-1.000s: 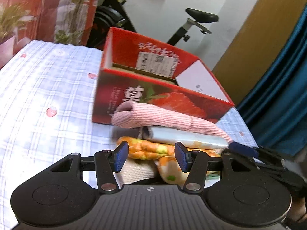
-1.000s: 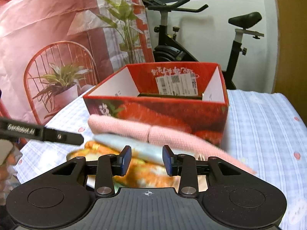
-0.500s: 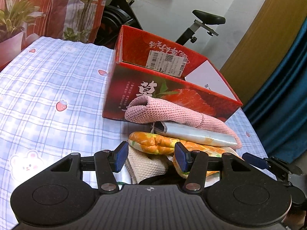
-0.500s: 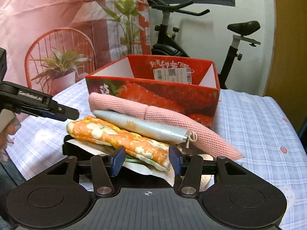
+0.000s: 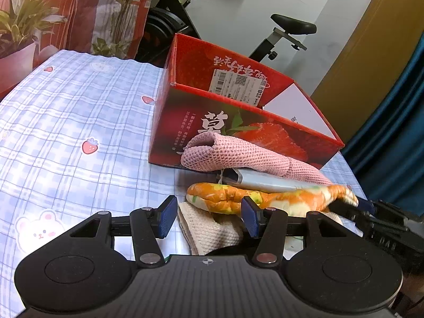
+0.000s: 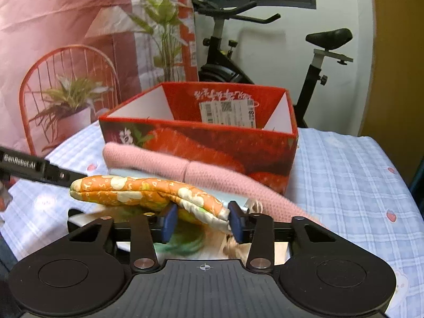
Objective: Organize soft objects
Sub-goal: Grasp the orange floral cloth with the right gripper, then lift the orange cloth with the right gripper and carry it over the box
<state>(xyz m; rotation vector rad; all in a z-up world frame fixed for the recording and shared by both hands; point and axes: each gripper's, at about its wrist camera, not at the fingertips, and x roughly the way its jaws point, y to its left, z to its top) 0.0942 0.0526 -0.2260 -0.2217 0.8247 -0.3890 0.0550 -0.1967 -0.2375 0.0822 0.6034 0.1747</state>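
**A:** Counting the soft things first: how many lie by the box?

**B:** Four that I can tell apart. One pink knitted cloth roll (image 5: 246,156) touching the front wall of the single red cardboard box printed with strawberries (image 5: 238,122); one pale blue-grey rolled pouch with a string tag (image 5: 262,181) just below it; one orange floral quilted pad (image 6: 148,190) in front of that; one cream waffle-weave cloth (image 5: 209,228) underneath, at lower centre of the left wrist view. Something green and blurred shows beneath the pad in the right wrist view; I cannot tell what it is.

**A:** And the grippers?

**B:** Two. The right gripper (image 6: 202,221), at lower centre of its view, is closing, with the pad's near end between its blue pads; whether they already press it I cannot tell. The left gripper (image 5: 209,218) stands spread, pinching nothing, the cream cloth lying in its gap.

**A:** The surface?

**B:** One tabletop under a blue-and-white checked cloth with strawberry and bear prints (image 5: 66,122).

**A:** The room?

**B:** One black exercise bike (image 6: 312,61) behind the box, a pink backdrop printed with plants and a chair (image 6: 66,53) at left, a blue curtain (image 5: 397,132) at right.
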